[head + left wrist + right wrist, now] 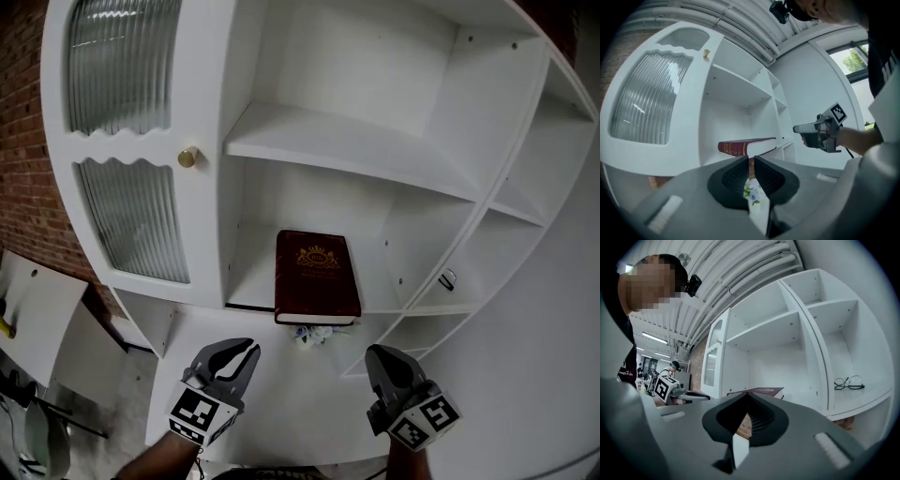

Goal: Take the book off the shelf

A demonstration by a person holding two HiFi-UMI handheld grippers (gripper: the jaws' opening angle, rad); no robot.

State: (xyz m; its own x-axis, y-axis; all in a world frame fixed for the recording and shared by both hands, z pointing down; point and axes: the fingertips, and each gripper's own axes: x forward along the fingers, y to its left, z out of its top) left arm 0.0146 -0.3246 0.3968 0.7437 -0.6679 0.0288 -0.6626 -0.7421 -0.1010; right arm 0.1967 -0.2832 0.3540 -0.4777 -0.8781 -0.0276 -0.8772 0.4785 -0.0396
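A dark red book [317,277] with a gold crest lies flat on the middle shelf [251,292] of a white cabinet, its front edge jutting a little over the shelf's lip. The left gripper view shows the book [745,146] end-on, straight ahead past the fingertips; the right gripper view catches the book [761,391] just over the jaws. Both grippers hover below and in front of it, apart from it. My left gripper [236,352] [750,160] is open by a narrow slit and holds nothing. My right gripper [382,356] [747,395] is shut and empty.
A small flower sprig [314,334] sits just under the book's front edge. Folded glasses [447,279] lie in the compartment to the right. A ribbed-glass door with a brass knob [187,157] closes the cabinet's left side. Brick wall [23,187] stands at far left.
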